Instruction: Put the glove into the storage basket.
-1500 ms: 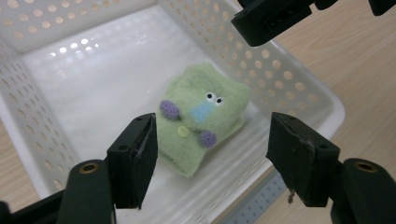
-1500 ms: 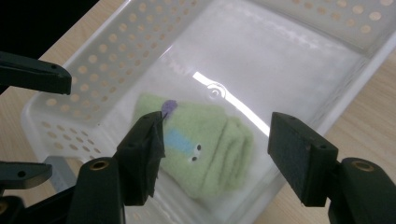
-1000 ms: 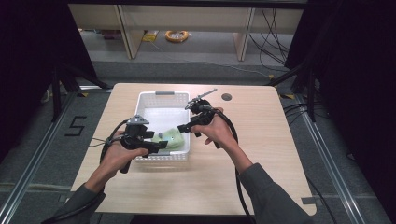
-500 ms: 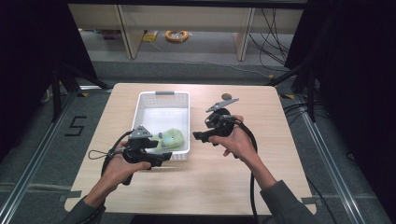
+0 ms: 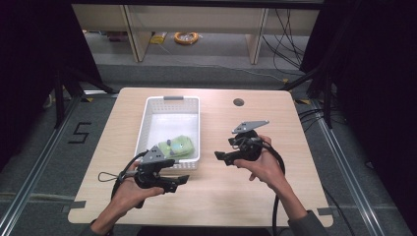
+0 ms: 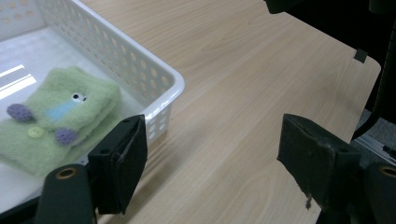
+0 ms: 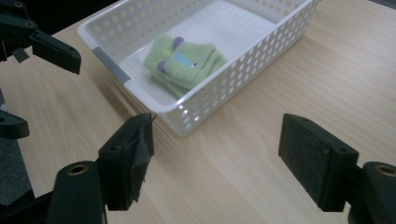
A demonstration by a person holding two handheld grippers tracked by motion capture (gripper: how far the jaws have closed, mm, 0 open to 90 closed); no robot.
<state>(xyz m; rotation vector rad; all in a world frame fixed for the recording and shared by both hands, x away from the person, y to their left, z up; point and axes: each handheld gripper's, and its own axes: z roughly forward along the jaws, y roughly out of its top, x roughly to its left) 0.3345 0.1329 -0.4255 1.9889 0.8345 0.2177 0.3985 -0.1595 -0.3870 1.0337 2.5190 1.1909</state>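
Two claws hover over the counter (image 5: pixel 295 162), one on each side of the near end of a white basket (image 5: pixel 147 123), and both are empty. The left claw (image 5: pixel 181 181) sits just off the basket's near corner, held low in a hand (image 5: pixel 129 189) that comes in from the bottom edge of the high view; its jaws stand well apart and have just been opening, with bare wood between them in the left gripper view. The right claw (image 5: pixel 220 156) hangs to the right of the basket, apart from it, with its tips pointing toward the basket wall; its jaws too are spread wide, have just been opening, and clasp nothing, as the right gripper view (image 7: pixel 215 154) shows. A folded green cloth (image 5: pixel 176 146) lies inside the basket at its near end, on the basket floor close to the near wall. It is fuzzy, with a pale blue patch, small purple knobs, a yellow button and a tiny eye on top (image 6: pixel 60 119). From the right gripper view the cloth (image 7: pixel 184 63) rests flat against the inside of the perforated wall, touched by neither claw. A black cable (image 5: pixel 275 196) trails from the right claw along the forearm.
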